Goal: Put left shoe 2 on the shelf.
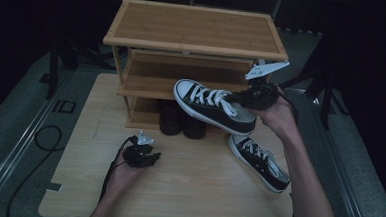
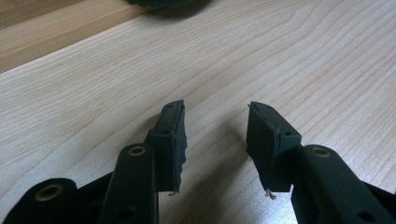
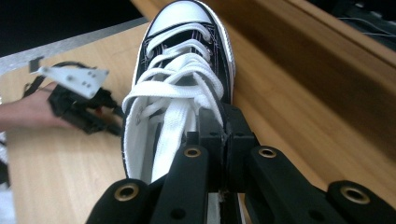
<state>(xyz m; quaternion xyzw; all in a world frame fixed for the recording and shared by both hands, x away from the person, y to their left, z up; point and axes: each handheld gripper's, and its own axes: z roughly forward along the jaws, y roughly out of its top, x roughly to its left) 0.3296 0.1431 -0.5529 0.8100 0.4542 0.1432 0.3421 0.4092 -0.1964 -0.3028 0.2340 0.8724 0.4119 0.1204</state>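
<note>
While right gripper (image 3: 224,140) clenches sneaker (image 3: 182,70), left gripper (image 2: 215,140) released, second sneaker (image 1: 259,162) overhead.

The heel of the lifted sneaker (image 1: 212,105) is covered by the right gripper (image 1: 245,98) in the high view; in the right gripper view the jaws hide the collar wall they clamp, and the heel runs off the bottom edge. The pair of dark shoes (image 1: 182,120) on the rack's (image 1: 195,26) bottom shelf lies in shadow under the held sneaker, its detail too dim to tell. In the left gripper view a dark object (image 2: 168,3) at the desk's (image 2: 280,56) far edge is cut off by the top border and cannot be identified. The desk's near edge is crossed by both forearms
</note>
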